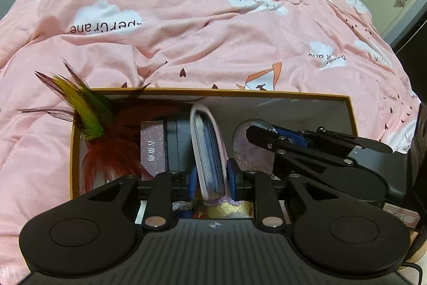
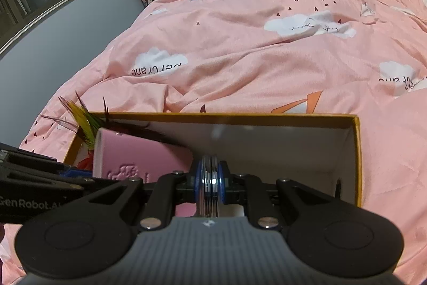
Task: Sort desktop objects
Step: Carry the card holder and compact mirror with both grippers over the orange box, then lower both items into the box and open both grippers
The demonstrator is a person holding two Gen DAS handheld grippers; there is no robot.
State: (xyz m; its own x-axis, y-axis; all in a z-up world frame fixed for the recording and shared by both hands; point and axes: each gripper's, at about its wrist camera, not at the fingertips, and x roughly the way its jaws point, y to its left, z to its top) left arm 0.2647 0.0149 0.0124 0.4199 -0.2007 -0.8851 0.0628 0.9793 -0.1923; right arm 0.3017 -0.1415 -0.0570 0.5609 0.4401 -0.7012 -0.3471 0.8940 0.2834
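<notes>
Inside the cardboard box (image 1: 349,111) on the bed's pink quilt (image 1: 186,18), my left hand-held gripper (image 1: 212,178) clamps a pink notebook (image 1: 208,149) upright, while my right hand-held gripper (image 2: 210,179) pinches a round compact mirror (image 2: 210,178) just beside it.

The orange-rimmed cardboard box (image 1: 351,109) has its near wall hidden behind the gripper body. The round clear disc (image 2: 210,186) shows edge-on only; its face is unreadable.

My matt black plastic right gripper (image 2: 210,179) pinches a glossy, chrome-rimmed compact (image 2: 210,189). The cardboard box (image 2: 356,151) looks smooth; the quilt (image 2: 267,58) is soft, creased cloth.
</notes>
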